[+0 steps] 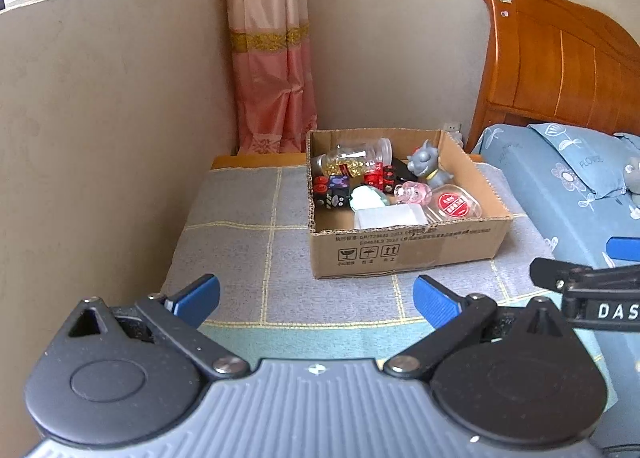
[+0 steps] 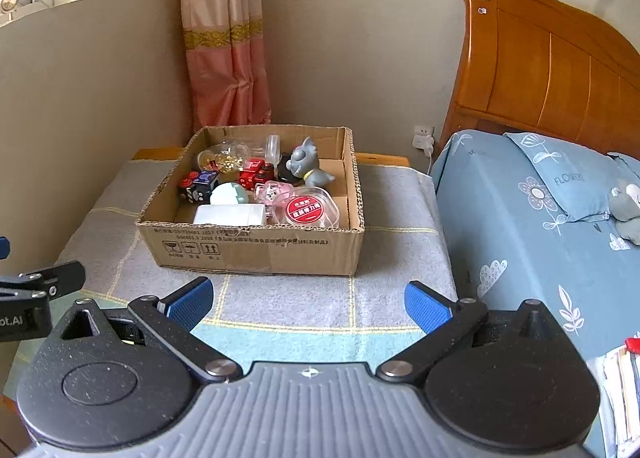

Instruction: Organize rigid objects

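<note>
A: Where are the things to be sorted?

B: All inside the cardboard box (image 2: 256, 246), which sits on a small table (image 2: 400, 258) covered with a grey checked cloth, pushed up against the wall beside the bed (image 2: 520, 238).

A: What is in the box?

B: A grey cat figure (image 2: 306, 168) stands upright toward the back. In front of it lies a clear container with a red round label (image 2: 306, 208), and a pink see-through toy (image 2: 272, 192) lies just beside that. A white box (image 2: 230, 214) lies at the near wall, with a pale round case (image 2: 228, 194) touching it from behind. Black and red cubes (image 2: 200, 184) lie on the left, a red toy (image 2: 256, 172) in the middle, and a clear jar with gold bits (image 2: 224, 158) lies on its side at the back.

A: And the grippers?

B: The left gripper (image 1: 316, 300) hangs over the near part of the cloth, its blue pads spread wide with nothing between them. The right gripper (image 2: 308, 304) is the same: fingers released, jaws at their widest, only cloth showing in the gap. Both are well short of the box and angled down toward it.

A: Are they near each other?

B: Side by side. Each one's black frame shows at the edge of the other's view.

A: Anything else around?

B: A pink curtain (image 1: 268, 58) hangs in the corner behind the table, and a wooden headboard (image 2: 540, 58) rises behind the blue flowered pillow (image 2: 560, 174).
</note>
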The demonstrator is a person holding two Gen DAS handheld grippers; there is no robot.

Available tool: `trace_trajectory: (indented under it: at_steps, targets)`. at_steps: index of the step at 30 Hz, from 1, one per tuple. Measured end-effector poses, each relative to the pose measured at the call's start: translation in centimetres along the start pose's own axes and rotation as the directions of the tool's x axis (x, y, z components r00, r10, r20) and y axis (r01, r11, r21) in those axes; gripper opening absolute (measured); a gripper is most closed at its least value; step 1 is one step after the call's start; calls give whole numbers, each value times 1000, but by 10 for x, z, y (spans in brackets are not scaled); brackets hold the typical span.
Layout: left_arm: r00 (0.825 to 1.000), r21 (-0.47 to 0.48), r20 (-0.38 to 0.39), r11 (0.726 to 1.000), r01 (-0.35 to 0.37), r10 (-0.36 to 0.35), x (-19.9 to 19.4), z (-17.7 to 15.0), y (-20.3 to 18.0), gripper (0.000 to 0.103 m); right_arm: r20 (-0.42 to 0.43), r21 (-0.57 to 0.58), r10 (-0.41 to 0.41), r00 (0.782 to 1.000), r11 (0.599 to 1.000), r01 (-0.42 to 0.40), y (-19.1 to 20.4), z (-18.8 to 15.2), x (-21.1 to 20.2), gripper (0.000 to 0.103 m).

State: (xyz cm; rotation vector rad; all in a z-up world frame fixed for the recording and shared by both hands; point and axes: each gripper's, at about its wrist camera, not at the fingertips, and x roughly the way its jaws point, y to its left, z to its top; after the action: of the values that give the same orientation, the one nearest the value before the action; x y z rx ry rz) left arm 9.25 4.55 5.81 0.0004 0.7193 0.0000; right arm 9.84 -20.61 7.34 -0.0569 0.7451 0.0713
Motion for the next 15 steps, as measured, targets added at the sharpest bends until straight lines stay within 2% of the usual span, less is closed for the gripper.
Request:
trace_trajectory:
  at_steps: [15]
  targets:
    - [1000,20,12,1000,-15,14,-3,3,-9,102,30,-18,8,1000,1000,-7,8,-1,-14,103]
